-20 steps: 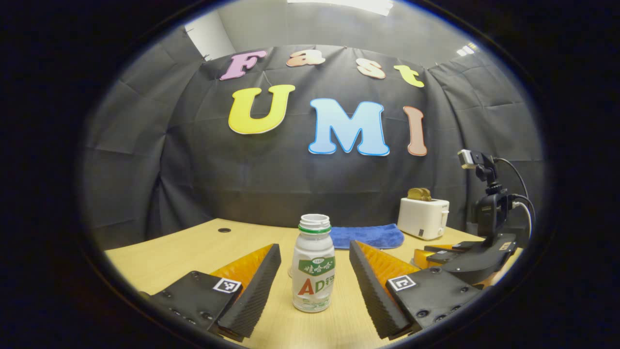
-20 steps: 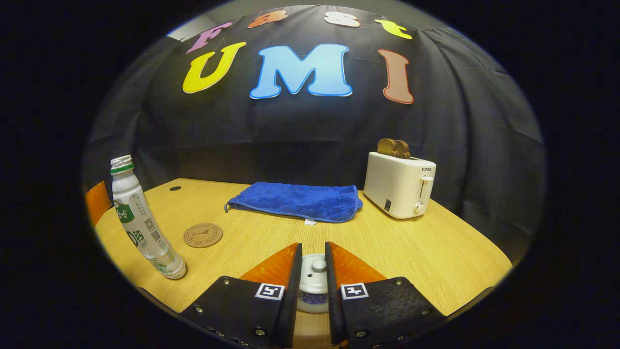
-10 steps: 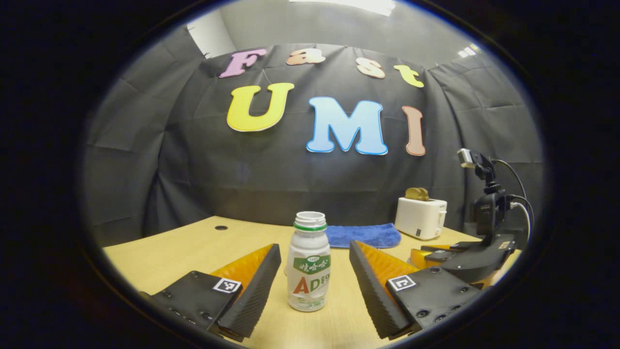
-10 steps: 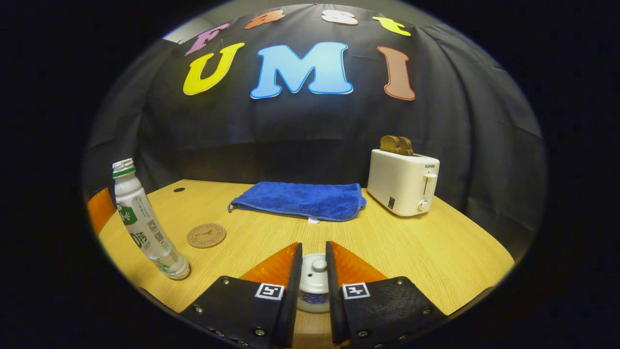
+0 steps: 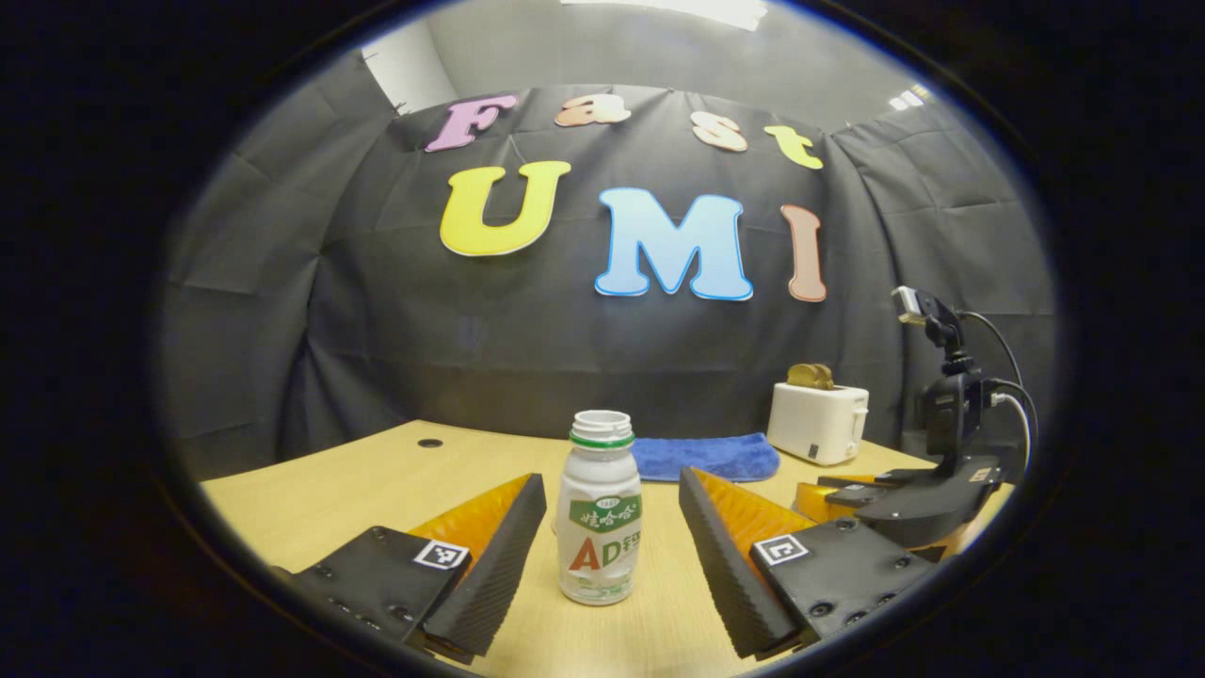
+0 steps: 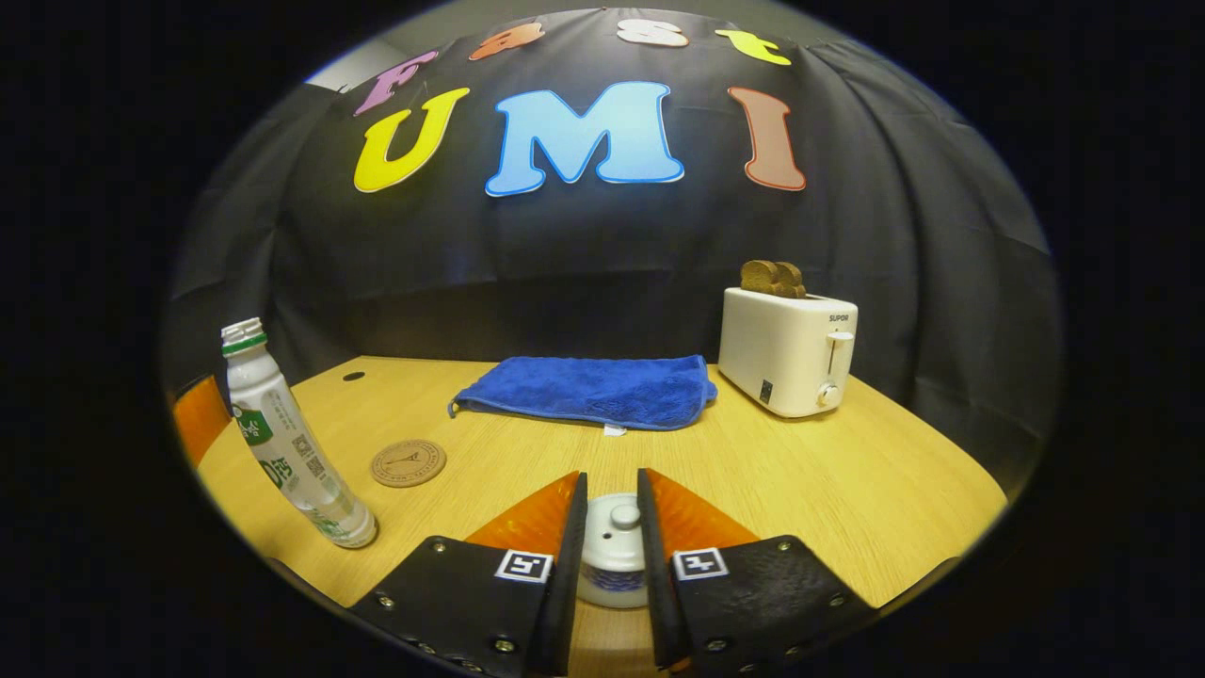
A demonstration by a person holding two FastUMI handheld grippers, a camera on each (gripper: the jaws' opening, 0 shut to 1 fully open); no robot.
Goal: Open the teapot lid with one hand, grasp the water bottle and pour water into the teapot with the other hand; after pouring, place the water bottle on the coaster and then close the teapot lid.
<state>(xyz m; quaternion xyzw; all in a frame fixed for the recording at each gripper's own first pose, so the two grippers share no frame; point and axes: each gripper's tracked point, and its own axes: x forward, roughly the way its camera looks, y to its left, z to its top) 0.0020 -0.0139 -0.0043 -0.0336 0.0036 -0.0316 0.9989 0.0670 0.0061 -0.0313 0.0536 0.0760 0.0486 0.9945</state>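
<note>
In the left gripper view, the left gripper [image 5: 612, 556] is held with its fingers spread wide, and the water bottle [image 5: 599, 513] is seen standing upright and uncapped on the wooden table [image 5: 358, 485] between them, touched by neither finger. To the right in that view, the right gripper [image 5: 904, 499] is seen low over the table edge with a small camera mounted on top. In the right gripper view, the right gripper [image 6: 612, 556] is closed on the teapot lid [image 6: 614, 551], both fingers being pressed against its sides, with the knob visible on top; whether the lid is lifted off the teapot cannot be told. The water bottle [image 6: 287, 438] is seen at the left of that view, and a round coaster [image 6: 408, 462] lies on the table just right of it. Farther back, a folded blue cloth [image 6: 588, 391] is spread flat, and a white toaster [image 6: 789, 350] with toast [image 6: 772, 277] in its slots is placed at the far right.
</note>
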